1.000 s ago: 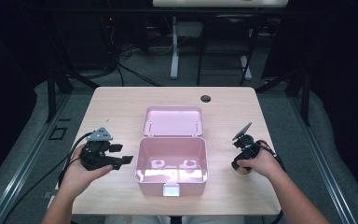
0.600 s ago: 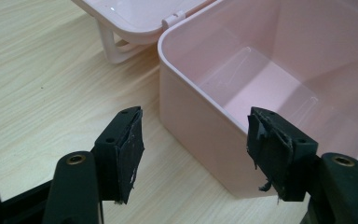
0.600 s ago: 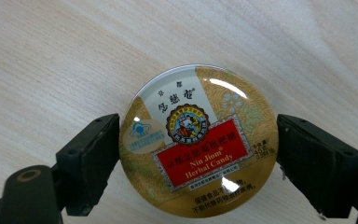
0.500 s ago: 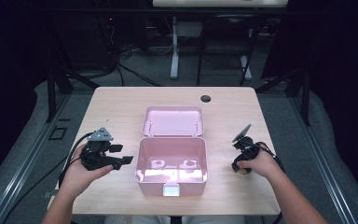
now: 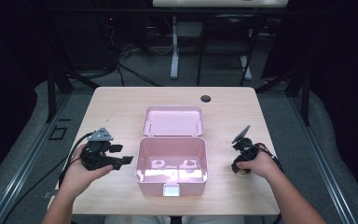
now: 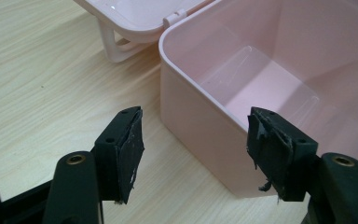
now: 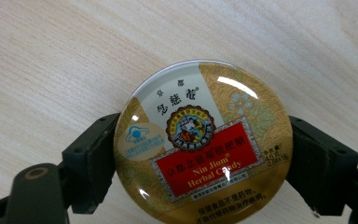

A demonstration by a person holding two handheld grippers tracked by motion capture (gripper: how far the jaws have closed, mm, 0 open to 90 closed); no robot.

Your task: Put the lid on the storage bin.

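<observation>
Jaws of the right gripper press both sides of a round Nin Jiom herbal candy tin, held just above the wooden table, right of the open pink lunch box. Beside the box's left wall, the left gripper stands spread wide, holding nothing.

overhead camera, two close claw cameras
</observation>
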